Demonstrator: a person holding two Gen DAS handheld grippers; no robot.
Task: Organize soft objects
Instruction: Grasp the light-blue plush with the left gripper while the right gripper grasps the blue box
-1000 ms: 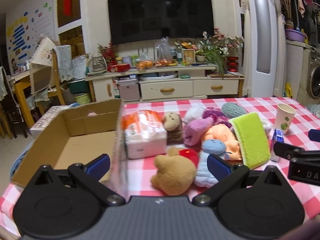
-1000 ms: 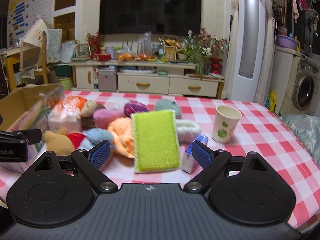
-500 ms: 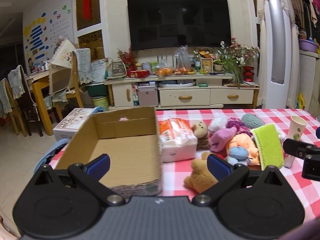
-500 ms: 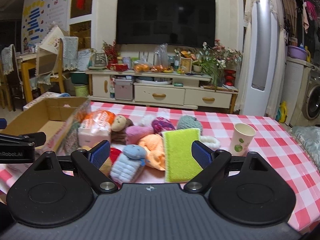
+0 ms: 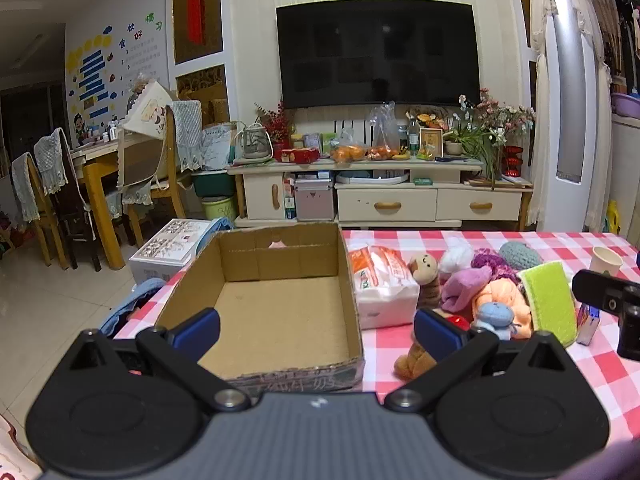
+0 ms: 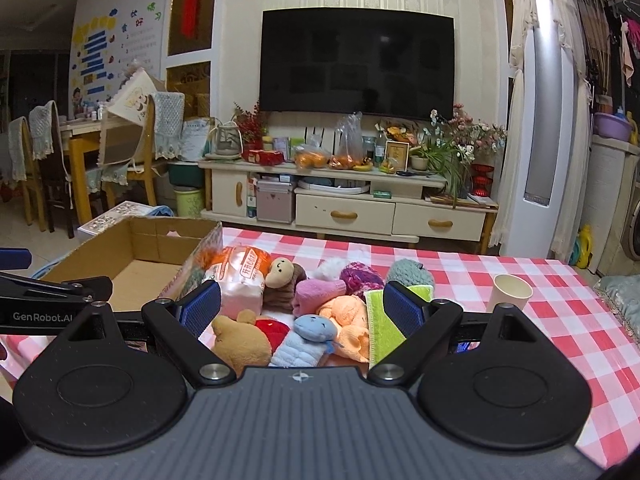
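A pile of soft toys lies on the red-checked table: a brown bear [image 6: 240, 342], a blue plush [image 6: 306, 338], an orange plush [image 6: 346, 314], a pink one [image 6: 318, 292] and a green sponge cloth [image 6: 380, 326]. An empty cardboard box [image 5: 280, 308] stands left of the pile. My left gripper [image 5: 316, 330] is open and empty, held above the box's near edge. My right gripper [image 6: 300, 308] is open and empty, above the near side of the pile.
A white and orange tissue pack [image 5: 380, 288] lies between box and toys. A paper cup [image 6: 510, 294] stands at the right. A small blue carton [image 5: 588, 322] lies beside the green cloth. A TV cabinet [image 6: 348, 208] and chairs [image 5: 48, 200] stand beyond the table.
Both grippers have pulled back and risen from the table. The left view has swung left over the box. Both stay open and empty.
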